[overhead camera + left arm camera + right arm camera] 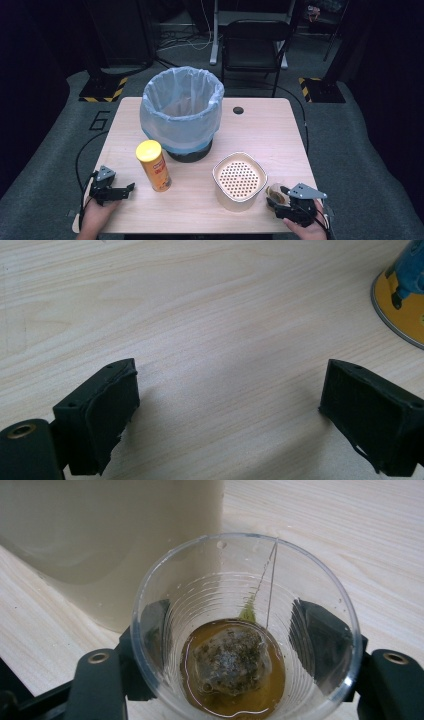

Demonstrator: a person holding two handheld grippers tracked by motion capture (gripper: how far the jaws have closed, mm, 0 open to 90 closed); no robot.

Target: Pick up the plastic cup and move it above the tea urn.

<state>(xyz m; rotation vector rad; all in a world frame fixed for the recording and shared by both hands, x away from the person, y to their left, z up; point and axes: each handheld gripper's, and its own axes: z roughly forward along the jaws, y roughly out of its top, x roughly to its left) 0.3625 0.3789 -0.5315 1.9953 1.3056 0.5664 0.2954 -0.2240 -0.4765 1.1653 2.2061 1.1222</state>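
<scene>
Pale wooden table (280,140), bin-centred: right gripper (235,645) clamps a clear plastic cup (245,630) upright at the near right edge — keeping tea and used teabag (230,662) from spilling — while left gripper (227,405) rests wide apart, empty.

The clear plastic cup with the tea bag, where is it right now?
The clear cup sits between the jaws of the right gripper, at the table's near right corner in the high view, just right of the cream strainer tub.

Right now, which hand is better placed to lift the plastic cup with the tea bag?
The right. The right gripper has its jaws on both sides of the clear cup, beside the strainer container. The left gripper is open over bare table.
</scene>
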